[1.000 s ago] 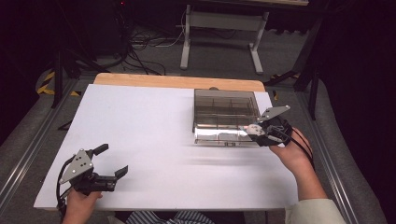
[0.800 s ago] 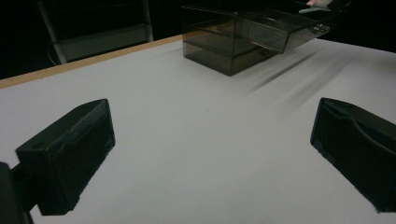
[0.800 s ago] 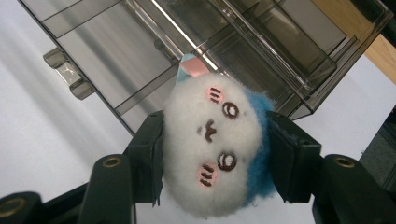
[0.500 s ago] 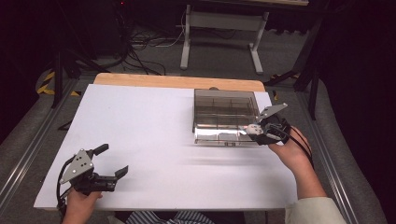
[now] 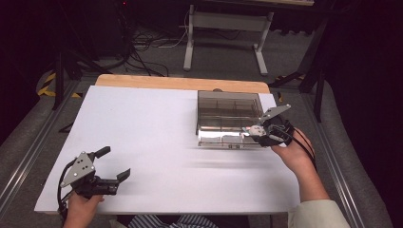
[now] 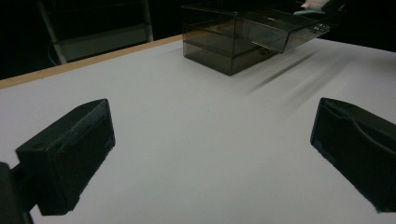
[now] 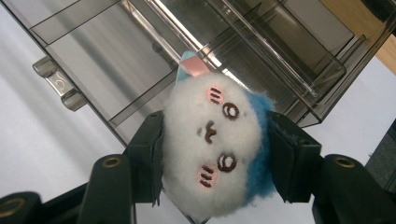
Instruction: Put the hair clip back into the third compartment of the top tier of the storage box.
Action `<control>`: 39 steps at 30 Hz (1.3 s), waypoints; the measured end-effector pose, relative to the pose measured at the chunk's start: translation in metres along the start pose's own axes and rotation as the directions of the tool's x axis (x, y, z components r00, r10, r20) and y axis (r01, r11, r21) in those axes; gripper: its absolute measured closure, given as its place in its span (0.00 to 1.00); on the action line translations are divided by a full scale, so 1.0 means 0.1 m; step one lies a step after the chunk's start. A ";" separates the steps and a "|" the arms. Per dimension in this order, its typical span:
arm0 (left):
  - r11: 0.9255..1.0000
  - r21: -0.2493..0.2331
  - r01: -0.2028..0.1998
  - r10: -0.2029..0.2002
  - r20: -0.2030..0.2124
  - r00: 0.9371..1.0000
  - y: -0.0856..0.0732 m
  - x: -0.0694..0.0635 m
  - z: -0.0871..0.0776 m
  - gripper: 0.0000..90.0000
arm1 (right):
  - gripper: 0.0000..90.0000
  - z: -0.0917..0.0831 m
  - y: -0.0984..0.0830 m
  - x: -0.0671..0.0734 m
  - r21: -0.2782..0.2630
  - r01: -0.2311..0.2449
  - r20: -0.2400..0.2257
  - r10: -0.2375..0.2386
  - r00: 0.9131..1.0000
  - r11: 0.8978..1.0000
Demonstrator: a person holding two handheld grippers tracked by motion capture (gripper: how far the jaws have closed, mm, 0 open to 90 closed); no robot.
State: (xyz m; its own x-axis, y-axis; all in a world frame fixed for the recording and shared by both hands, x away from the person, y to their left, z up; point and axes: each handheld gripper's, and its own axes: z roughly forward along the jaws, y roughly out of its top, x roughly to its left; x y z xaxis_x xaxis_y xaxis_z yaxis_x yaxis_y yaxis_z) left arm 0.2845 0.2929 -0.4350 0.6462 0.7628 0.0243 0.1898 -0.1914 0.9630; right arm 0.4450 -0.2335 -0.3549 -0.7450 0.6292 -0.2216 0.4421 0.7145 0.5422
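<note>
A smoky clear plastic drawer box (image 5: 228, 111) stands at the back right of the white table (image 5: 157, 142), with its lower drawer (image 5: 223, 137) pulled out toward me. My right gripper (image 5: 256, 130) hovers at the drawer's right front corner, shut on a small white plush toy (image 7: 215, 144) with blue back, pink ear and embroidered face. The open drawer (image 7: 107, 60) lies just beyond the toy. My left gripper (image 5: 111, 164) rests open and empty near the table's front left; its view has the box (image 6: 243, 37) far off.
A wooden strip (image 5: 180, 83) borders the table's far edge. Metal rails (image 5: 332, 161) run along both sides. Behind the table are a stand's legs (image 5: 190, 47) and floor cables (image 5: 147, 42). Bare white surface lies between the two grippers.
</note>
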 end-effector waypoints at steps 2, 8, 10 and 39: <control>1.000 0.001 0.004 -0.004 0.002 1.000 0.00 0.00 0.00 0.01 | 0.49 -0.01 0.00 0.00 0.003 -0.001 0.001 0.001 1.000 1.000; 1.000 0.004 -0.001 0.001 0.001 1.000 0.00 0.00 0.00 0.01 | 0.49 -0.03 -0.01 -0.02 0.017 -0.006 0.004 0.005 1.000 1.000; 1.000 0.004 0.005 -0.005 0.001 1.000 0.00 -0.01 0.00 0.01 | 0.49 -0.02 -0.01 -0.02 0.021 -0.003 0.004 0.003 1.000 1.000; 1.000 0.004 0.009 -0.009 0.002 1.000 0.00 -0.01 0.00 0.01 | 0.45 0.06 0.03 -0.01 0.002 -0.040 -0.024 0.040 0.999 0.999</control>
State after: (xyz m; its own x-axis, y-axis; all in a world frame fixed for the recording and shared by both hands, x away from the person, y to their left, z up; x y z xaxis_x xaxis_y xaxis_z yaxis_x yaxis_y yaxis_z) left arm 0.2844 0.2922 -0.4354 0.6456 0.7635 0.0148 0.1985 -0.1866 0.9622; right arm 0.4497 -0.2300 -0.3578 -0.7383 0.6499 -0.1803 0.4726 0.6892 0.5492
